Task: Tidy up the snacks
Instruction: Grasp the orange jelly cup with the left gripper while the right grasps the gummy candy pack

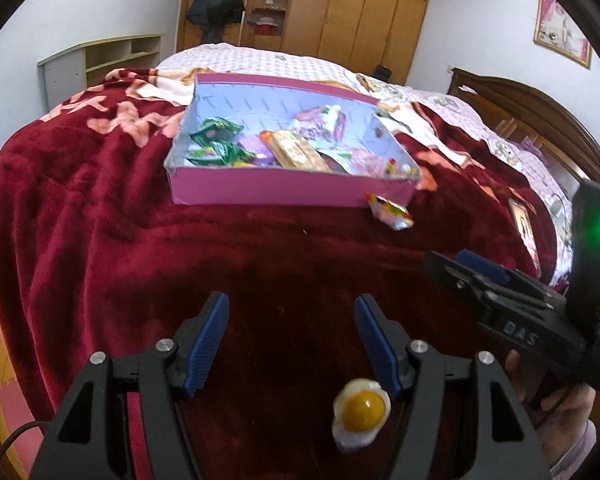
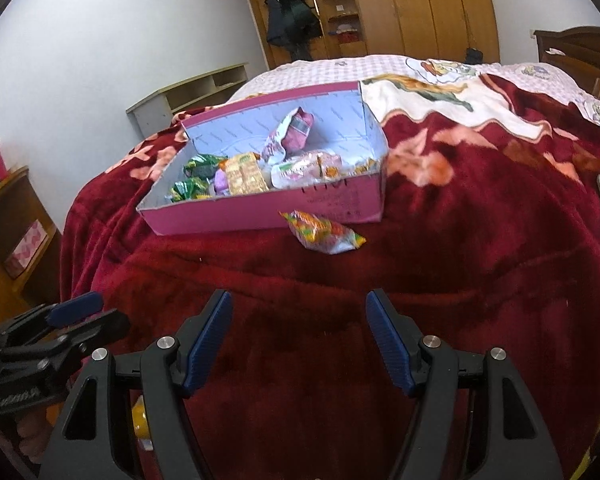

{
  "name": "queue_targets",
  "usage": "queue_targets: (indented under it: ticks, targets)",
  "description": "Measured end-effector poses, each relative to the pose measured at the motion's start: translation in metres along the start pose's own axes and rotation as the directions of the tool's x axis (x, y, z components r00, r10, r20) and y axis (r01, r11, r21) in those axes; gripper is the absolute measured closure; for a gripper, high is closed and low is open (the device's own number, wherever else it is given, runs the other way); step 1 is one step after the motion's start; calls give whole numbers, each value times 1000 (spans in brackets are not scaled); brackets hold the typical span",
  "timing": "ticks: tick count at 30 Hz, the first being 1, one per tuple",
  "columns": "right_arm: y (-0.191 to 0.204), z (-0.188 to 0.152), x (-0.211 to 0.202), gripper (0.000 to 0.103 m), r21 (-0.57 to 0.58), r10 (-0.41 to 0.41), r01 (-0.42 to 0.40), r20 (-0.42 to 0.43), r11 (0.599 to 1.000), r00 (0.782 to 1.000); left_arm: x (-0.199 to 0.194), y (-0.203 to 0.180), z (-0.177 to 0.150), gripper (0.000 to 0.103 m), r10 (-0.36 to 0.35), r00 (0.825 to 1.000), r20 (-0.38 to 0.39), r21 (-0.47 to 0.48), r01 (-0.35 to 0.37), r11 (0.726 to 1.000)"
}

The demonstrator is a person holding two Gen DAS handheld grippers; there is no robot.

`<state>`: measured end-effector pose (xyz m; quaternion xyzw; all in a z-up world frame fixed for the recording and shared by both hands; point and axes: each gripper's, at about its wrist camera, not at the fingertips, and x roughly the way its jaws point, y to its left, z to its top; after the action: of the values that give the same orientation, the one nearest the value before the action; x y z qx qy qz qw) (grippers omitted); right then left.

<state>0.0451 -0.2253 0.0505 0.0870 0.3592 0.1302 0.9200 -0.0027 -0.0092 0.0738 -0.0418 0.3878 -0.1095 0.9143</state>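
The left claw point(image 1: 290, 344) stands wide open with nothing between its blue pads, hovering low over the red blanket point(image 1: 100, 220) on the bed. Just near of its right finger, almost under it, lies a fried-egg-shaped candy point(image 1: 361, 408), loose on the blanket and untouched. The right claw point(image 2: 298, 340) is likewise spread wide and empty, hanging over bare blanket to the right of the left one.

Farther out, an orange and yellow snack packet point(image 2: 324, 234) lies on the blanket just in front of the near wall of the pink box point(image 2: 260, 216), close to its right end. Inside the box several snacks are already gathered: green packets at the left, a gold one in the middle, pink and white ones toward the right and far side.

By my reading the sorting is well along, with two pieces left outside. The egg candy sits too close under the left claw to be closed on as it stands; that claw would need to draw back and drop over it. The packet looks the easier reach for the right claw, straight ahead.

Room is generous: open blanket lies between claws and box. The box's near wall is the edge to clear when carrying anything in, and the soft blanket may yield under a pressing finger.
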Motion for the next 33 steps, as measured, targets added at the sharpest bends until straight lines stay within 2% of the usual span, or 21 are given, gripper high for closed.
queue_targets:
  ticks: [10, 18, 22, 27, 30, 33]
  targets:
    - [-5, -13, -4, 32, 18, -18, 18, -19, 1000, 1000, -3, -19, -25, 34, -61, 994, -87, 73, 67, 995]
    - [-8, -16, -8, 32, 32, -19, 19, -15, 999, 1000, 1, -31, -48, 36, -29, 992, -123, 155, 48, 987]
    - [-8, -17, -7, 32, 34, -17, 17, -23, 999, 1000, 4, -35, -53, 45, 5, 995, -101, 191, 14, 981]
    - [-6, -19, -4, 32, 30, -10, 11, -34, 999, 999, 6, -35, -55, 55, 0, 995, -95, 203, 20, 979]
    - [-5, -20, -3, 32, 27, -6, 7, -38, 1000, 999, 7, -36, -56, 68, 1, 996, -94, 208, 19, 978]
    - [-5, -20, -3, 32, 28, -5, 6, -41, 1000, 999, 7, -34, -55, 70, -6, 996, -94, 195, 24, 981]
